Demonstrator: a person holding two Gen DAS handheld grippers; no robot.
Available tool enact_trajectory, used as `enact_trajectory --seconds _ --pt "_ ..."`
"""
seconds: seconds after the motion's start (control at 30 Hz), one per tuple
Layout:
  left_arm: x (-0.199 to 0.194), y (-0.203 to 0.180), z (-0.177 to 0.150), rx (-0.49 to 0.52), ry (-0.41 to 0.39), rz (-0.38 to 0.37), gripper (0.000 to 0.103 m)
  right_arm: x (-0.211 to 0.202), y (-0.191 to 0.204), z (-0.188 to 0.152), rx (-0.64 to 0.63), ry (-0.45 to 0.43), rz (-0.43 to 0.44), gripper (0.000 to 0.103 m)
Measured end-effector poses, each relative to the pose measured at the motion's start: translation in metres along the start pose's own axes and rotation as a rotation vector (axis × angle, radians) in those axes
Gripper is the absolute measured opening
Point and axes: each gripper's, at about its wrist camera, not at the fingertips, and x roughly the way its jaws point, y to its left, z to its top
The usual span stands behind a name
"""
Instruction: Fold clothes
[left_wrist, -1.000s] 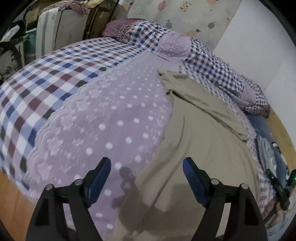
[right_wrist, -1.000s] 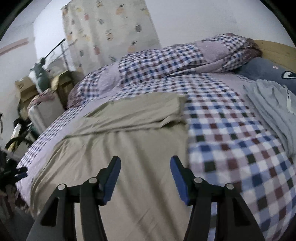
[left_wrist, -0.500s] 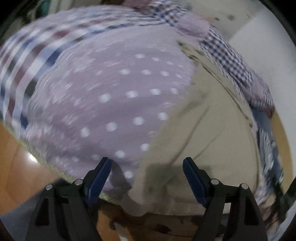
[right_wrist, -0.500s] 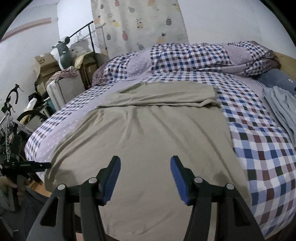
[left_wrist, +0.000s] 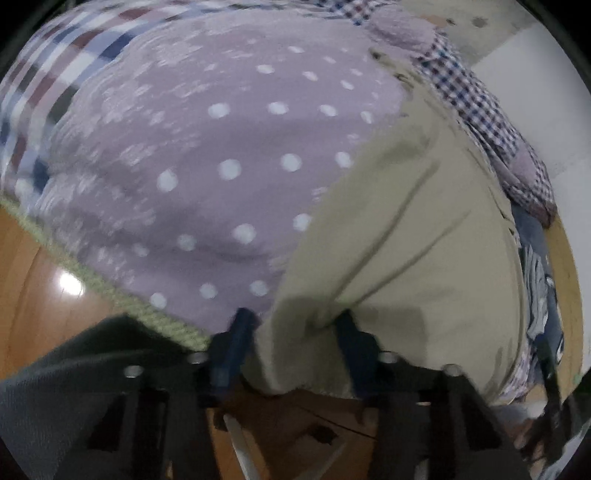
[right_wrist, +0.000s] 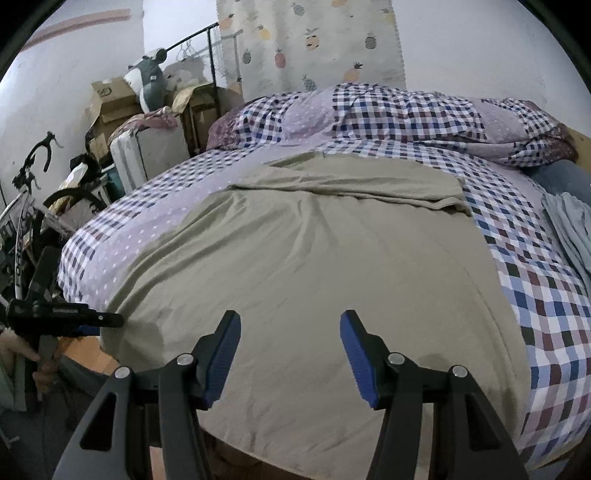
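Note:
A large khaki garment (right_wrist: 314, 258) lies spread flat on the bed, its far end folded over toward me. In the left wrist view its near left corner (left_wrist: 295, 350) hangs over the bed's edge. My left gripper (left_wrist: 293, 325) straddles that corner with its blue fingers partly closed and a gap still between them. The right wrist view shows the same gripper (right_wrist: 110, 318) at the garment's left corner, held by a hand (right_wrist: 14, 350). My right gripper (right_wrist: 290, 332) stands open over the garment's near edge, with nothing in it.
The bed wears a purple dotted and checked cover (right_wrist: 535, 295), with a checked duvet (right_wrist: 406, 114) bunched at the far end. Pale blue clothes (right_wrist: 569, 229) lie at the right. A bicycle (right_wrist: 22, 206), a suitcase (right_wrist: 147, 155) and boxes stand left. Wooden floor (left_wrist: 37, 295) lies below.
My left gripper dropped to the bed's edge and its fingers narrowed around the garment's corner. My right gripper pulled back toward the near edge, still open.

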Motion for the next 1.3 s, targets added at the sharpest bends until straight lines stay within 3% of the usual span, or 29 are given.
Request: enact_trajectory --seconds 0.1,0.27,0.43,0.57,0.8,0.9,1.07,1.13,1.2,1.3 --pt "-0.009 0.008 -0.005 -0.065 0.007 -0.046 0.02 -0.001 0.014 -0.003 -0.054 0.002 0.008 0.06" --pt "-0.033 0.006 -0.017 -0.095 -0.038 -0.163 0.008 -0.002 0.052 -0.011 -0.219 -0.005 0.032 0.06" --pt "-0.056 0.011 -0.021 -0.12 -0.109 -0.272 0.004 0.005 0.1 -0.026 -0.4 -0.01 0.076 0.06" --pt "-0.067 0.025 -0.013 -0.194 -0.163 -0.423 0.003 0.01 0.136 -0.04 -0.516 -0.024 0.11 0.06" --pt "-0.07 0.034 -0.008 -0.236 -0.181 -0.511 0.001 0.016 0.193 -0.058 -0.659 -0.103 0.155 0.06" --pt "-0.062 0.022 -0.005 -0.214 -0.173 -0.481 0.001 0.024 0.219 -0.069 -0.745 -0.131 0.16 0.06" --pt "-0.049 0.01 -0.002 -0.175 -0.146 -0.194 0.006 0.035 0.228 -0.077 -0.789 -0.124 0.181 0.06" --pt "-0.045 0.008 -0.007 -0.153 -0.131 -0.145 0.021 0.038 0.225 -0.077 -0.784 -0.123 0.183 0.06" --pt "-0.044 0.001 -0.008 -0.116 -0.144 -0.112 0.048 0.042 0.214 -0.071 -0.729 -0.1 0.181 0.06" --pt "-0.044 -0.011 -0.007 -0.057 -0.198 -0.051 0.065 0.049 0.198 -0.062 -0.645 -0.066 0.179 0.06"
